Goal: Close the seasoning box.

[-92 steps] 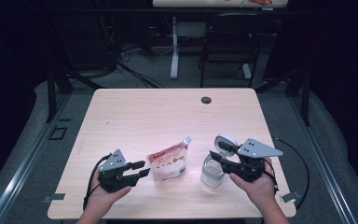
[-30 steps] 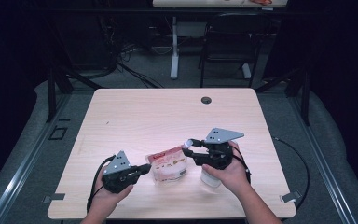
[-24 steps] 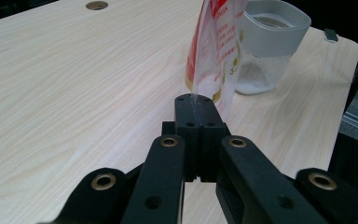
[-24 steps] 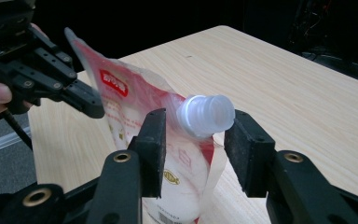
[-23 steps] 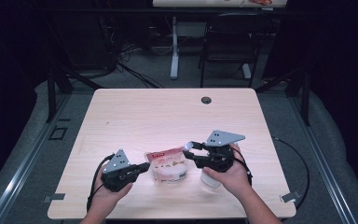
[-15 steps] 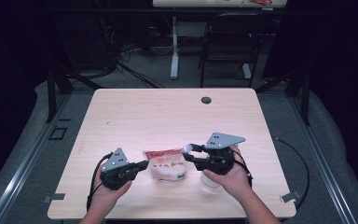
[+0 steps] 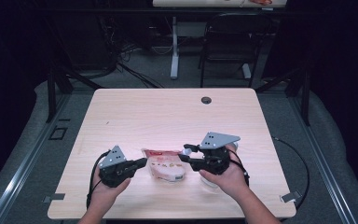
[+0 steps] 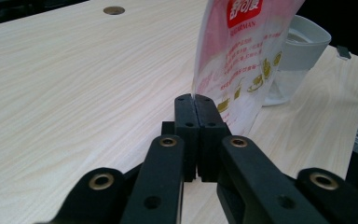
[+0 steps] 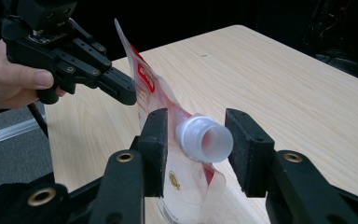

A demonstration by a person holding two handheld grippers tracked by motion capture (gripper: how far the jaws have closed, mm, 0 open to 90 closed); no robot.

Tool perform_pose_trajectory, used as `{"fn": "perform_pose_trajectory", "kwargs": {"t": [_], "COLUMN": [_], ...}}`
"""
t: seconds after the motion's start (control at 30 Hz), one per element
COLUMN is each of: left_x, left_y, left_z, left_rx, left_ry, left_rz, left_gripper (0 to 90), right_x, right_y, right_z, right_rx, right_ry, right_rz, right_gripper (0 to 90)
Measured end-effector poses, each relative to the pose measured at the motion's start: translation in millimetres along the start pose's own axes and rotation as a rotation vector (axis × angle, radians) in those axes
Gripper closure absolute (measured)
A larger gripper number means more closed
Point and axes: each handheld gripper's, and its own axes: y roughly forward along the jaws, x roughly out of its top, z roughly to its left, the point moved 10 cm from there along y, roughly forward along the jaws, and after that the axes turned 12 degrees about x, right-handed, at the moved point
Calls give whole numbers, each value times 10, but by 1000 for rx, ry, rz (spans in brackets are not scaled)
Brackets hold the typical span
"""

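Two grippers are working on a spouted pouch near the front of the tabletop

From the high view, the left gripper point(image 7: 142, 163) is meeting the pouch point(image 7: 166, 164) at its left edge while the right gripper point(image 7: 185, 153) is reaching in at its right, both over the pale tabletop point(image 7: 168, 112). The left gripper view is showing what that misses: jaws pressed together on the pouch's bottom corner, and a clear cup point(image 8: 294, 56) standing just behind it. The right gripper view is showing the white spout point(image 9: 204, 138) sitting between jaws that are spread apart, the left pad touching or nearly touching it, the right pad clear
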Motion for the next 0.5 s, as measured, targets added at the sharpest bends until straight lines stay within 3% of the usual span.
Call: {"fn": "perform_pose_trajectory", "kwargs": {"t": [0.5], "left_x": [-20], "left_y": [-4], "left_z": [22], "left_rx": [-20], "left_ry": [-15], "left_rz": [-3], "left_gripper": [769], "right_x": [145], "right_y": [23], "right_z": [-54], "right_rx": [-1], "right_ry": [-3], "right_rz": [58], "right_gripper": [621]}}
